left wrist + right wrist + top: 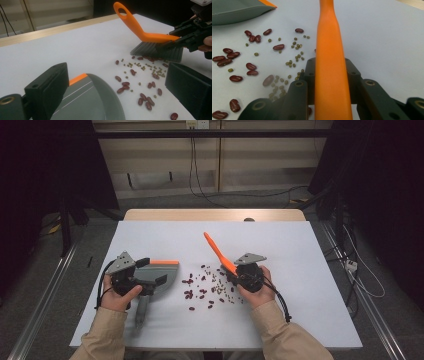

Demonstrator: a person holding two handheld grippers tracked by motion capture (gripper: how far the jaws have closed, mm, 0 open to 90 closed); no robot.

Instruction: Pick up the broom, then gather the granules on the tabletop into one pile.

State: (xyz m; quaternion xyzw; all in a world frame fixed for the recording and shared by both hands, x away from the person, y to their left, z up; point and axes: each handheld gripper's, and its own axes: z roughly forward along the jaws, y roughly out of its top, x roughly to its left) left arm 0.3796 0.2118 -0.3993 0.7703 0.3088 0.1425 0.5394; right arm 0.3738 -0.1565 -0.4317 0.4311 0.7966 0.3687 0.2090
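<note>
On the left of the table (150, 330), my left tool (150, 281) sits over the grey dustpan (167, 270), orange strip on its far edge. In the left gripper view the jaws stand wide apart, pan between and under them; can't tell if they actually grip it. Pan's curved lip faces the spill.

Middle: red kidney beans (189, 294) and small green beans (220, 287) scattered loose on the table, between pan and brush. Nearest red ones lie just beside the pan lip, none on the pan that I can see.

Right: my right tool (235, 276) is clamped on the orange brush (140, 32), jaws closed against both sides of the handle. Handle angles up and away, loop end high. Dark bristles (155, 50) are down on the table at the far side of the scatter, touching the nearest beans. Left and right tools well apart.
</note>
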